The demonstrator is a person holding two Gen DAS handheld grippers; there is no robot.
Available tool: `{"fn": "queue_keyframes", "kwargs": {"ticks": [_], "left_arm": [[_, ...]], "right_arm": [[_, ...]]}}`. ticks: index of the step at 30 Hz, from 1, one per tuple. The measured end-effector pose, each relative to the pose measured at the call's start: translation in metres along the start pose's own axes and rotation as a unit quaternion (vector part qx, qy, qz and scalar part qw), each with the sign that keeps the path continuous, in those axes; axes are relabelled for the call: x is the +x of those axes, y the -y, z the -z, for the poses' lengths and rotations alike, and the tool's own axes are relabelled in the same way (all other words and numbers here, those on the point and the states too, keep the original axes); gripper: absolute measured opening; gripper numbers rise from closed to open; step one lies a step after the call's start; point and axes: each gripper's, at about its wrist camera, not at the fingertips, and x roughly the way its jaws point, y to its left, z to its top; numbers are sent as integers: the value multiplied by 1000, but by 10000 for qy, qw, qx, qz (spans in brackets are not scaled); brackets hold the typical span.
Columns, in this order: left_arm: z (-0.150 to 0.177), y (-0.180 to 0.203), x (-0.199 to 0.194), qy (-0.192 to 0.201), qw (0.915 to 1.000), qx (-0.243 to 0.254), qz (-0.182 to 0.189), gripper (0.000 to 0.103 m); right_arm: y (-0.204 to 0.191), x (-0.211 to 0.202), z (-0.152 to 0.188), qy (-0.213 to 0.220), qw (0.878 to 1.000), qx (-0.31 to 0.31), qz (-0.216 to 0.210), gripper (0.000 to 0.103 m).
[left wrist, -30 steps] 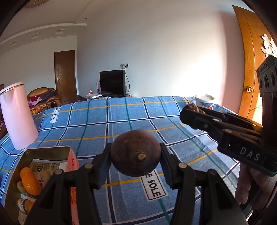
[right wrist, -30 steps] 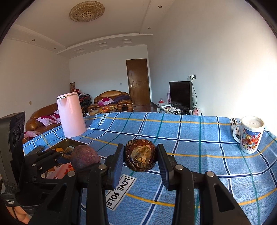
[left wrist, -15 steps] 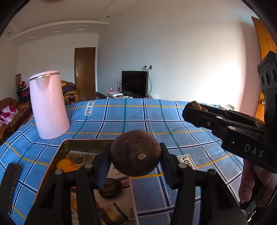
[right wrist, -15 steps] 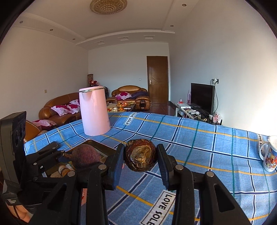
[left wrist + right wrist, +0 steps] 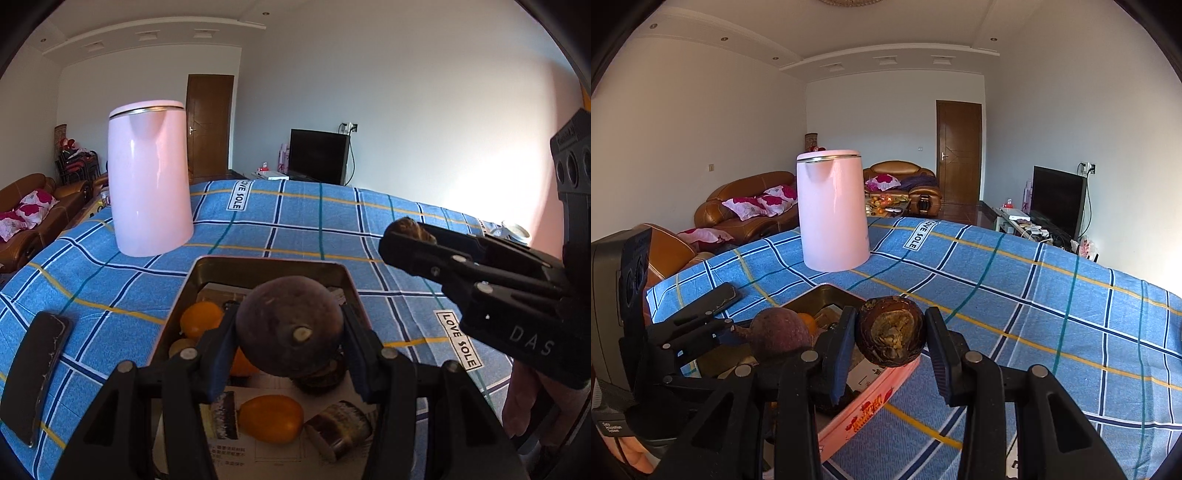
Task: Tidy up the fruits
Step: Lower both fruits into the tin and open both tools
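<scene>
My left gripper [image 5: 290, 334] is shut on a round dark purple-brown fruit [image 5: 284, 321] and holds it above a metal tin [image 5: 258, 267] with orange fruits [image 5: 271, 417] and dark fruits inside. My right gripper [image 5: 890, 341] is shut on a dark brown fruit with a rough yellowish patch [image 5: 892, 336], held just over the tin's pink right wall [image 5: 871, 406]. The right gripper also shows at the right of the left wrist view [image 5: 410, 236]. The left gripper with its fruit [image 5: 779, 334] shows at the left of the right wrist view.
A tall pink kettle [image 5: 149, 177] stands behind the tin on the blue checked tablecloth [image 5: 314, 221]. A dark phone [image 5: 35, 373] lies left of the tin. A white mug [image 5: 515, 230] stands at the far right edge.
Both grippers have swung left with their fruits. The tin has come from the lower left to directly under the left gripper, and the kettle now stands closer and nearer the middle.
</scene>
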Motion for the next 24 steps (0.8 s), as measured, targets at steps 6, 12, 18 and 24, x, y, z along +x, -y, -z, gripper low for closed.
{"fn": "queue_keyframes", "kwargs": {"ticks": [6, 12, 18, 24], "left_arm": [[5, -9, 8, -201, 9998, -44, -11, 54], [7, -8, 10, -303, 9995, 22, 34, 54], [8, -9, 10, -330, 9994, 56, 25, 54], [9, -8, 10, -341, 9993, 153, -28, 55]], "right_arm": [[-3, 23, 2, -282, 9995, 106, -68, 40], [-7, 43, 4, -545, 9984, 115, -77, 40], [-12, 57, 8, -764, 9970, 54, -73, 40], [-17, 67, 10, -939, 9956, 4, -49, 40]]}}
